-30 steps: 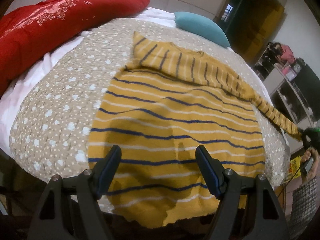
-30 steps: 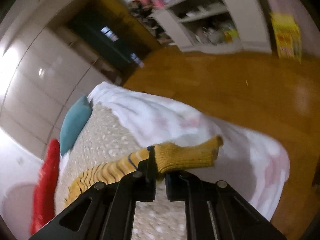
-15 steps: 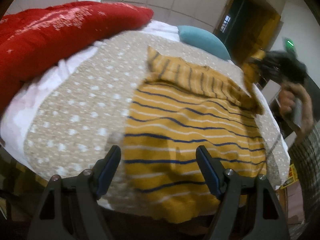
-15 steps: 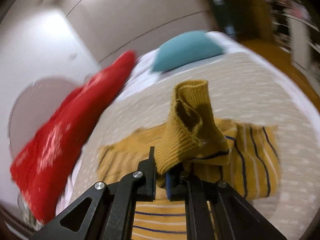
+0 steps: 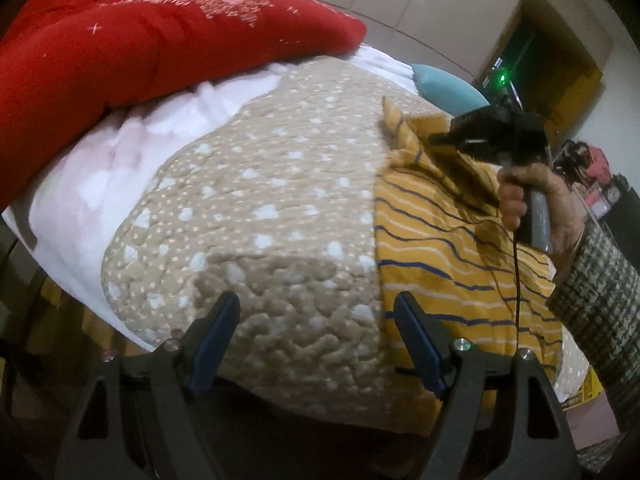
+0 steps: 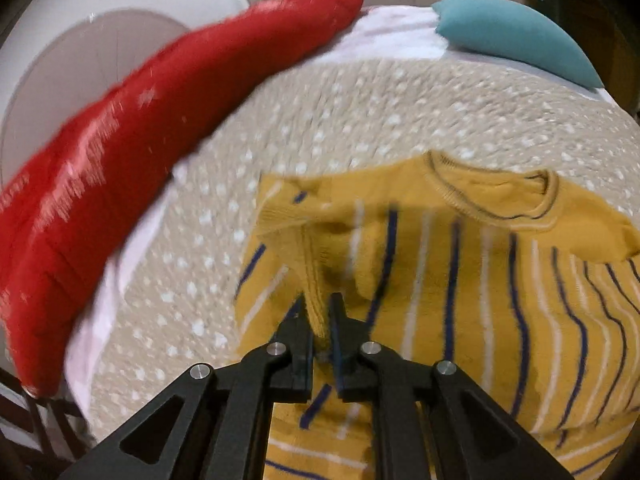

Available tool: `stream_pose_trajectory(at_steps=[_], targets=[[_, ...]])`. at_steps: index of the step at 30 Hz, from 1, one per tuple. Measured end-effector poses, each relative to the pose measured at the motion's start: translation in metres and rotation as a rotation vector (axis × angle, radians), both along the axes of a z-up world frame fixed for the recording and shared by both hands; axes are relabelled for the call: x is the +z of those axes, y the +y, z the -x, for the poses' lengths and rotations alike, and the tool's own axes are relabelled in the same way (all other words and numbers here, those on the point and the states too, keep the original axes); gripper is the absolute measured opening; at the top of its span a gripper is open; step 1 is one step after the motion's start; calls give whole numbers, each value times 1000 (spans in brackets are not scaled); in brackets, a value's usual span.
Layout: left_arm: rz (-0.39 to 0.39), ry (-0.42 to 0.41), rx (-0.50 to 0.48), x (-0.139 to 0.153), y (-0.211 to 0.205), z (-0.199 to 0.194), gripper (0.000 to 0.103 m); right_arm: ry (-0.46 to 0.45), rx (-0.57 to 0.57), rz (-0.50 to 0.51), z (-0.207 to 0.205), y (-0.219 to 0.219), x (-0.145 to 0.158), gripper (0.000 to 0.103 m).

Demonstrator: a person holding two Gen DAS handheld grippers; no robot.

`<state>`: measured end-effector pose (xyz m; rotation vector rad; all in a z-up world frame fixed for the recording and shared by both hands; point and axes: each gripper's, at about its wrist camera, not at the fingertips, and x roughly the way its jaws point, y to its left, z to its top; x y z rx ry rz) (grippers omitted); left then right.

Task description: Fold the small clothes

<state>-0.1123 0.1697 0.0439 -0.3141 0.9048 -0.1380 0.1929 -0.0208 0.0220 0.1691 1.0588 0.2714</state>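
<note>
A bed carries a beige dotted quilt [image 5: 256, 216] over white sheets, with a red duvet [image 5: 132, 48] along its far-left edge and a teal pillow [image 6: 516, 36] at the head, pale cupboards behind. The yellow striped sweater [image 6: 480, 280] lies flat on the quilt's right half — bare quilt to its left. The right gripper [image 6: 318, 316] has its fingers pinched on the sweater's cuff; the left gripper [image 5: 316, 332] hovers wide apart, holding nothing — over the bed's near edge

I can't read any text, label, brand or number from either wrist view. The pale markings on the red quilt [image 5: 160, 40] are too blurred for me to make out, and the yellow striped sweater [image 6: 460, 264] carries only stripes.
</note>
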Motion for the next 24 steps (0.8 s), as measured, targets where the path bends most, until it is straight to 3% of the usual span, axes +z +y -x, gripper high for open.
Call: stream_pose_trajectory(at_steps=[2,4,7,12,18,24], targets=[[11,5,12,-2,4,-1,78,21,36,0,-1,9,-7,14],[20,11,21,-3,5,-3,78,39,70,-18,2,14,-12,29],[23,13,23,-2,2,-2,78,37,133,-54,11,17,-9,39],[7,5,21,4,-6,0,78,51,215,-212,41,-3,14,40],[13,22,20,7,-20,3,78,0,170,-182,112,-98,32,43],[85,72,-5,-1,-39,-3,79,-47,-86,-145,190,-247,36,50]])
